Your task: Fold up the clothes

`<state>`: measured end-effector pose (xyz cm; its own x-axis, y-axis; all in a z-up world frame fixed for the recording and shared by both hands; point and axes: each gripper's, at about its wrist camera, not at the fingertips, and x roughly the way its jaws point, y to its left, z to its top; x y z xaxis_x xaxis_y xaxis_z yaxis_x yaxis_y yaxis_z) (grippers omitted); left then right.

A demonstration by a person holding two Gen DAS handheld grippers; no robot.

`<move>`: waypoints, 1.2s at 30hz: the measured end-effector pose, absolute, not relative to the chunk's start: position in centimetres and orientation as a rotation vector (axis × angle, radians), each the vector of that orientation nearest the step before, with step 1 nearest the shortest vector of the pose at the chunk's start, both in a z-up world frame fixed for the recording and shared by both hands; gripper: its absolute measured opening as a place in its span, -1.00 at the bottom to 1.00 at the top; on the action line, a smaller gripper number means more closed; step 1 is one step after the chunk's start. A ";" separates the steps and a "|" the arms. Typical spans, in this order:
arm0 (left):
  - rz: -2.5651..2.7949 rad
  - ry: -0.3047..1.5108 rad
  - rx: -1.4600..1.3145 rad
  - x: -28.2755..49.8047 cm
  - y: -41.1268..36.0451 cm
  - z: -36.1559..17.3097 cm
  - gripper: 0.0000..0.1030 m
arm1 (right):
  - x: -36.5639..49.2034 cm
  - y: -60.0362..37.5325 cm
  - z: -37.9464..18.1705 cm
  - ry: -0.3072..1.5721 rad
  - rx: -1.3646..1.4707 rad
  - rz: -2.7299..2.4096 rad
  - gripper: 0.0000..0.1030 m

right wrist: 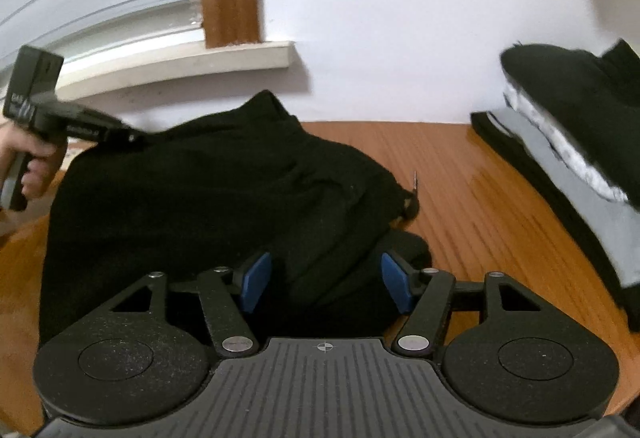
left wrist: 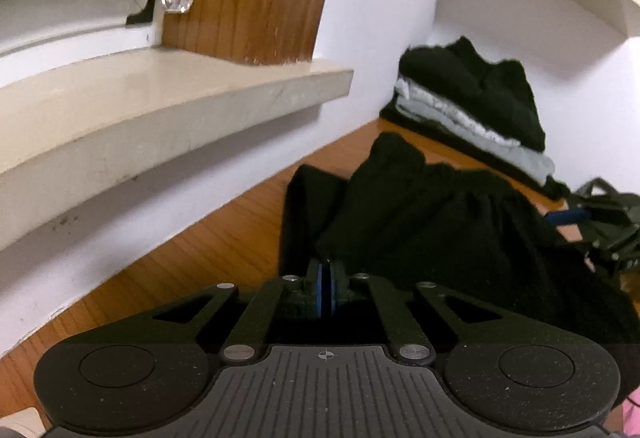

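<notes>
- The left tongs (left wrist: 326, 288) are pressed together, blue pads pinching a fold of the black garment (left wrist: 432, 222); a hand (right wrist: 24, 162) grips their handle.
- The right tongs (right wrist: 326, 282) are spread, their 2 blue pads (right wrist: 256, 282) either side of a bunched part of the garment, which fills the gap between them.
- The garment lies crumpled on the wooden surface (right wrist: 460, 174), a soft, matte, dark knit in rounded folds; its long axis cannot be told from this heap, though 1 peak points toward the wall (right wrist: 400, 18).
- A zipper pull (right wrist: 414, 184) shows at its right edge.
- Bare grained wood lies open to the garment's right, up to a stack of folded clothes (right wrist: 580, 134), black over white and grey, against the wall.
- A pale window sill (left wrist: 160, 110) overhangs the surface's far-left edge.
</notes>
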<state>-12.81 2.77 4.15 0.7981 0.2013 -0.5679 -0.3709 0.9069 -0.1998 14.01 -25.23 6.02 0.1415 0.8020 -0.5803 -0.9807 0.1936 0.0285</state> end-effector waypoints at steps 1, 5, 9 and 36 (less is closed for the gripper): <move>0.314 0.570 -0.308 -12.9 2.7 4.3 -0.91 | 13.8 -25.4 6.1 0.541 -0.394 1.328 0.20; 0.326 0.576 -0.266 -12.8 2.0 4.8 -0.91 | 12.3 -26.1 6.4 0.531 -0.351 1.327 0.21; 0.333 0.585 -0.240 -12.6 1.4 4.7 -0.92 | 10.9 -26.4 6.7 0.536 -0.330 1.333 0.22; 0.286 0.562 -0.242 -13.1 -0.1 6.3 -0.50 | 11.3 -27.5 3.9 0.585 -0.483 1.363 0.39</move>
